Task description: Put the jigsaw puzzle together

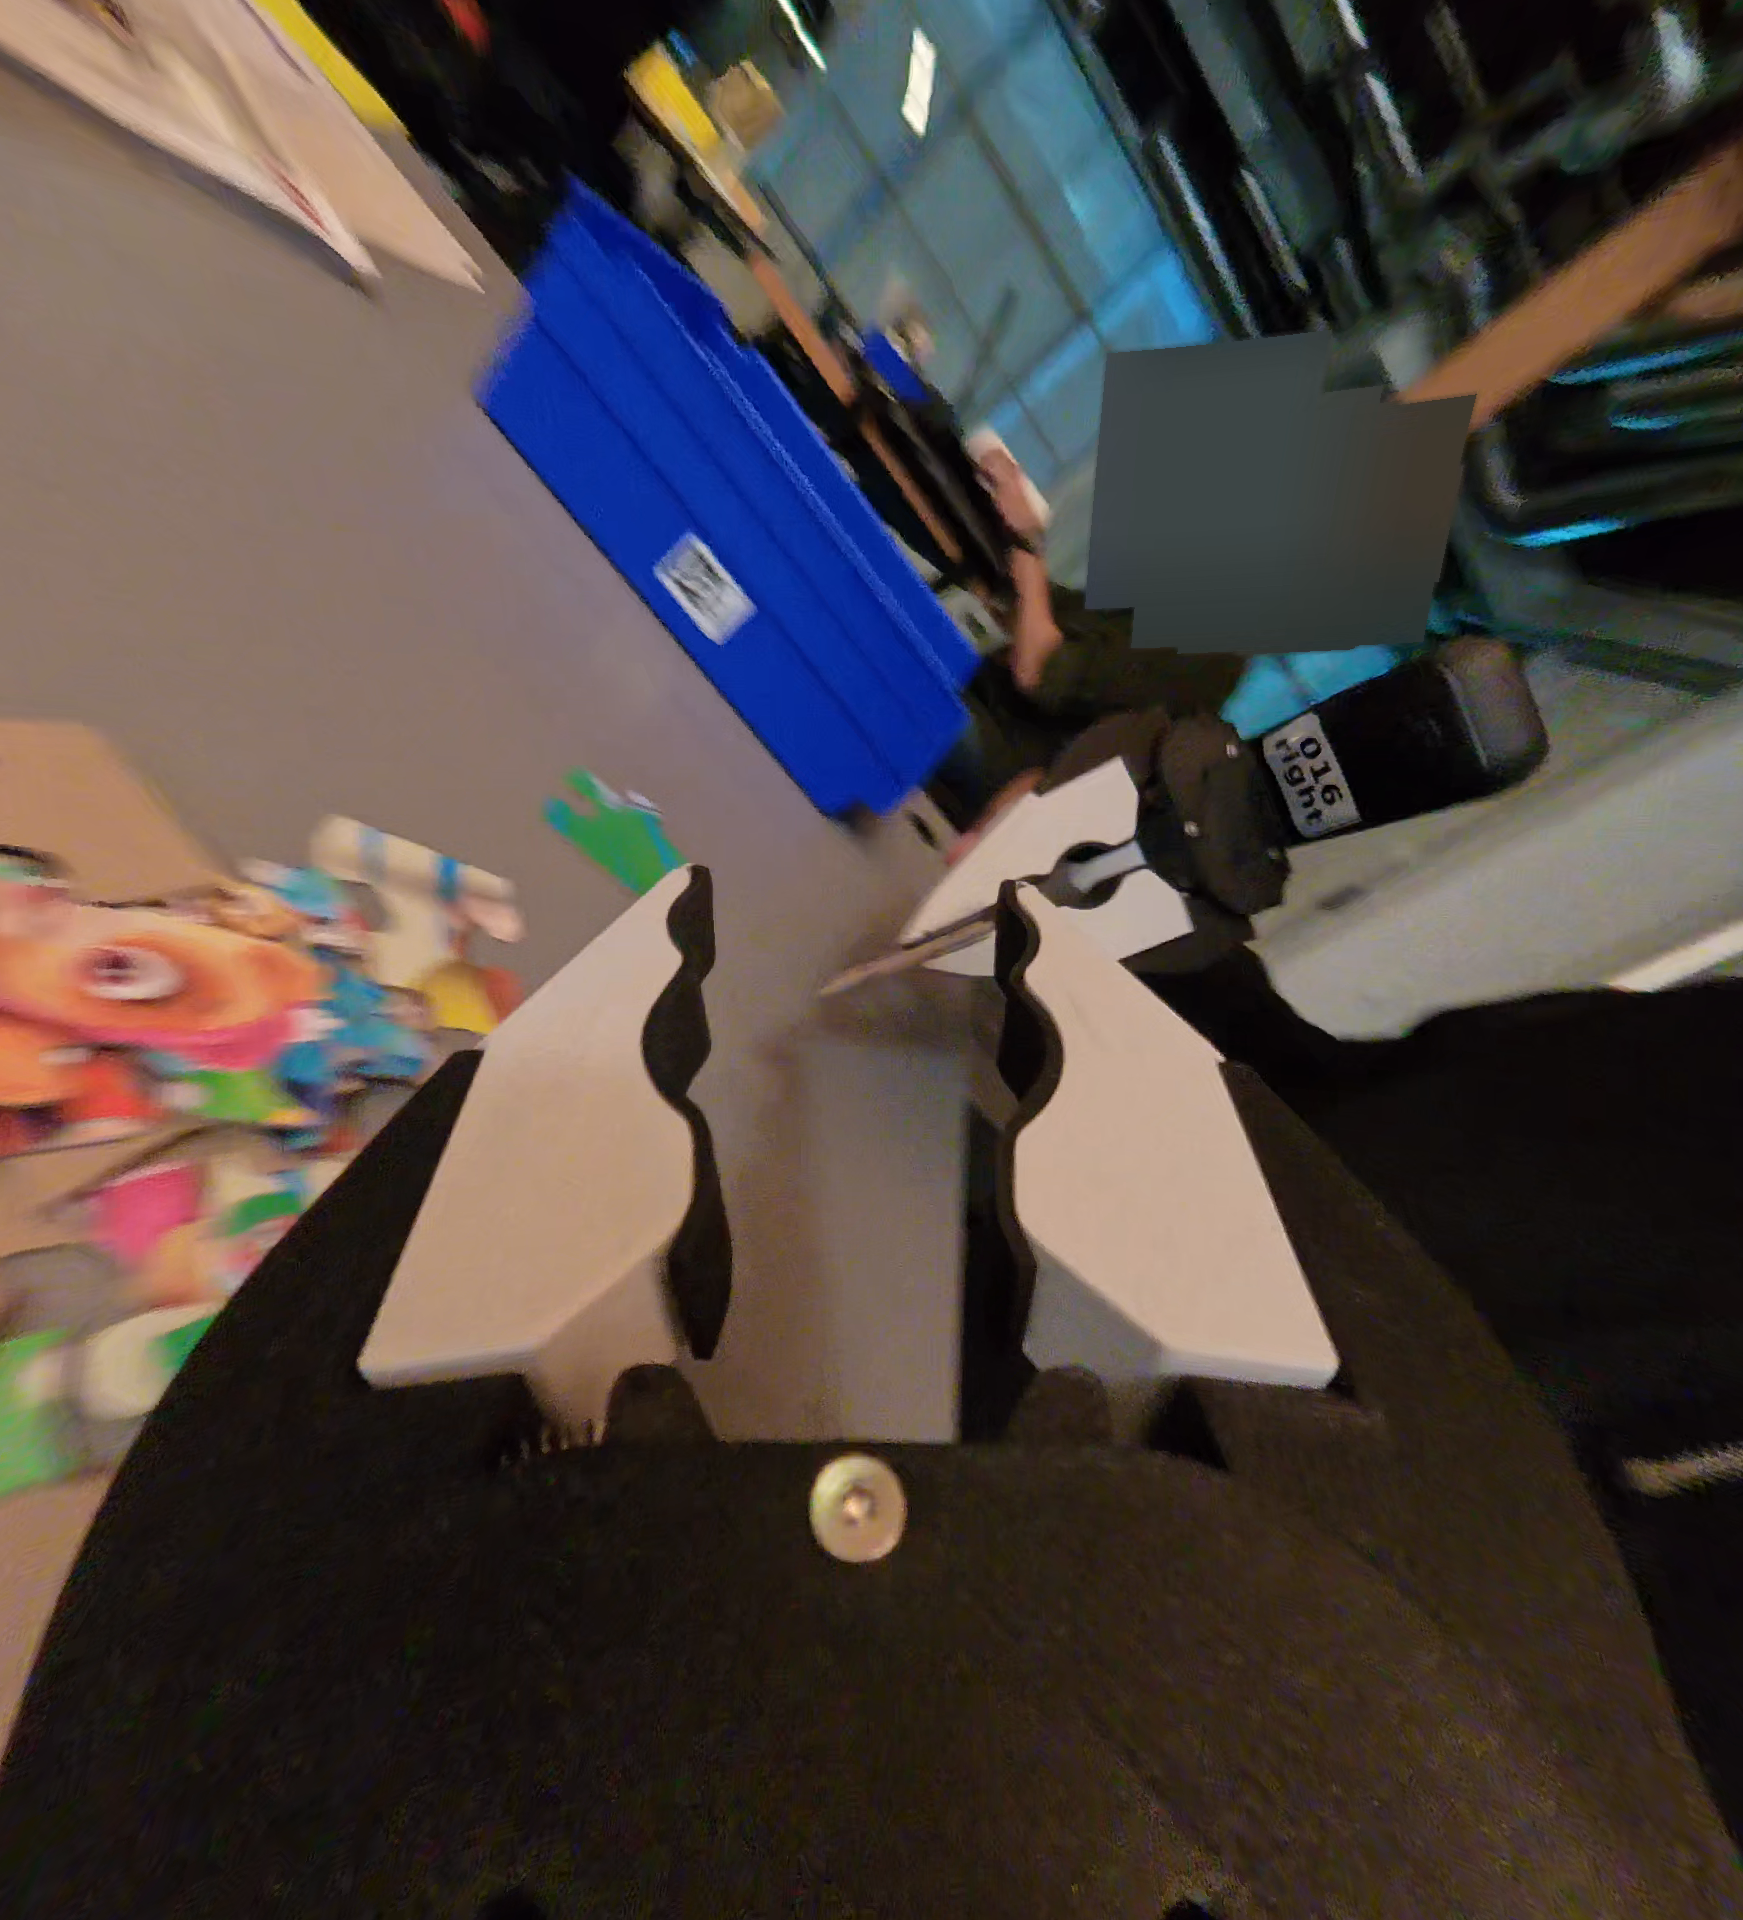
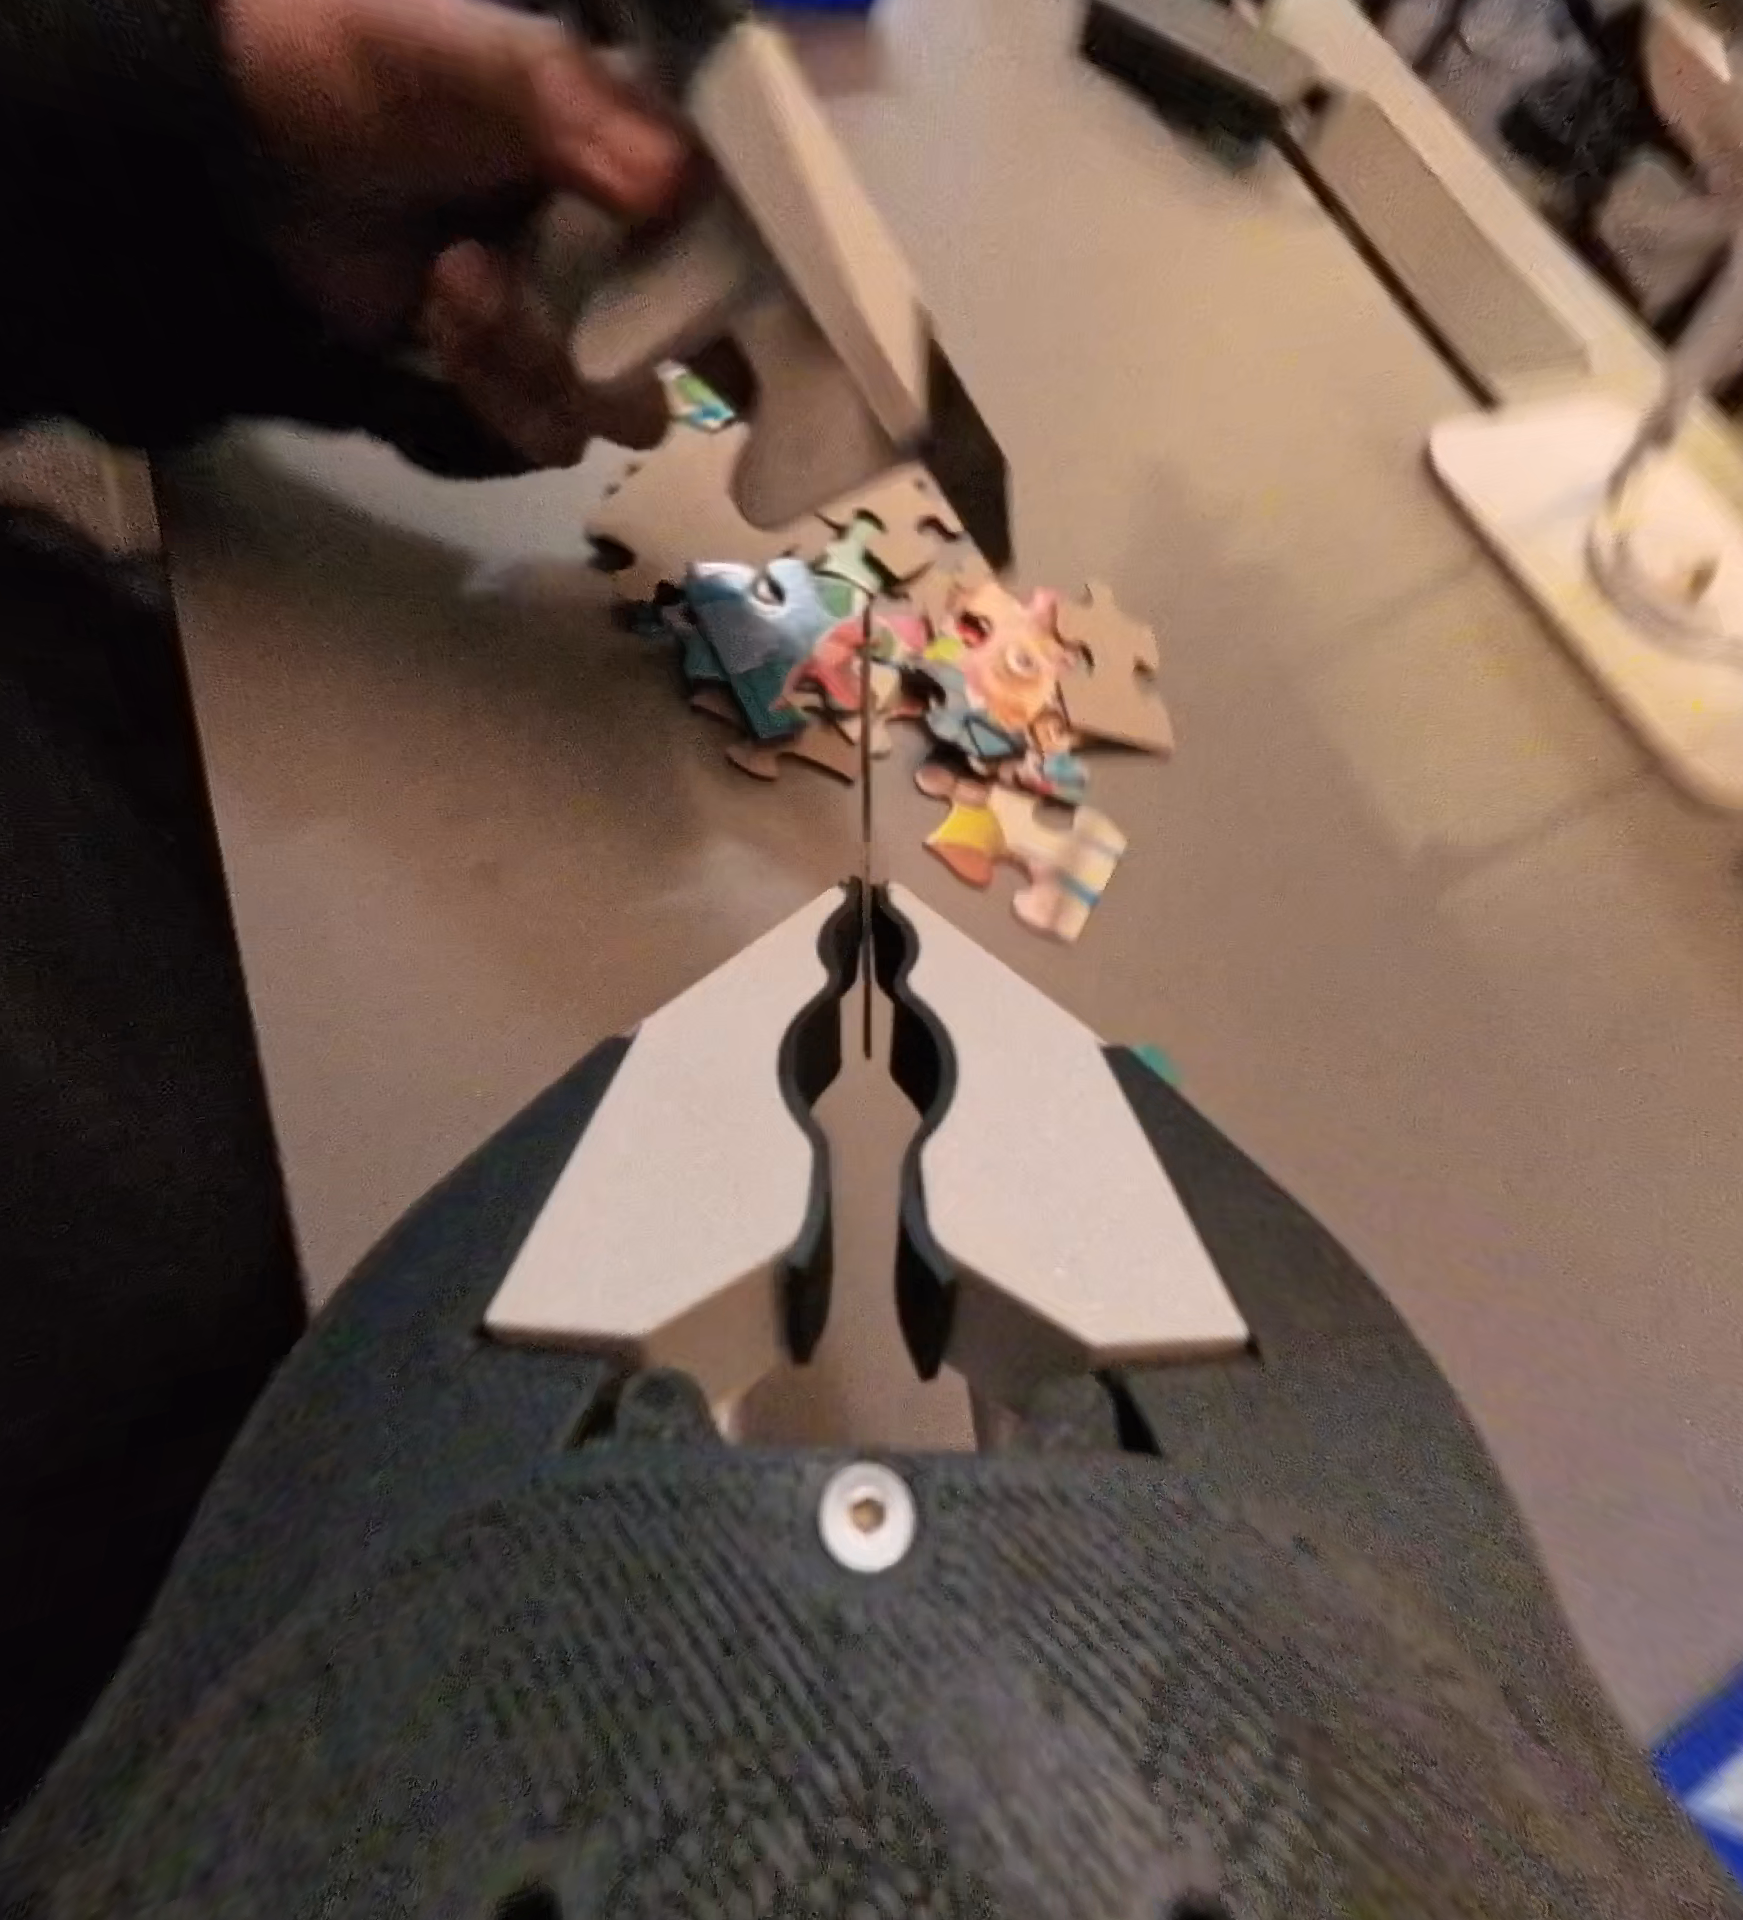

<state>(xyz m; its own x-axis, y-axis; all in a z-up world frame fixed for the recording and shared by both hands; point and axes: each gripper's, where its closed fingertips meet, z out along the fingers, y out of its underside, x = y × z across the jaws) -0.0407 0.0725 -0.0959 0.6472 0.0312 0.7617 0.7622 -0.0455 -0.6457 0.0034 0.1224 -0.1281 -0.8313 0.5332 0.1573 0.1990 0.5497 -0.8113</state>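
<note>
- The right gripper (image 2: 863, 894) is pinching a thin flat puzzle piece (image 2: 865, 727) edge-on at its very fingertips, both dark pads pressing on the faces, with most of the piece sticking out forward over the table (image 2: 431, 831).
- The left wrist view is showing the same piece (image 1: 908, 951) as a slim sliver, tilting out from the right gripper (image 1: 1028, 894) towards the table.
- The left gripper (image 1: 851, 894) is standing open with nothing between its fingers, bare table showing through the gap; the held piece is lying just beyond its right-hand fingertip (image 1: 1014, 914), and whether the two are touching cannot be told.
- Judging by its look, the piece is card: light, fairly stiff across its face, but easy to bend or crease, and likely to pivot when nipped so near one edge. Taking it flat-face between the pads, further in from the rim, looks the safer hold.
- Beyond the held piece, a pile (image 2: 908, 665) of more colourful pieces is lying on the table, some picture-up and some showing brown backs.
- A single pale piece (image 2: 1069, 862) is lying apart at the near right of the pile.
- Left of the open gripper, the pile (image 1: 119, 1039) is blurring, and a green piece (image 1: 618, 831) is lying alone just past the fingertip.
- Above the far side of the pile, a hand (image 2: 493, 249) is gripping the left gripper's handle.
- Far beyond the pile, a blue bin (image 1: 721, 520) is resting on the table.
</note>
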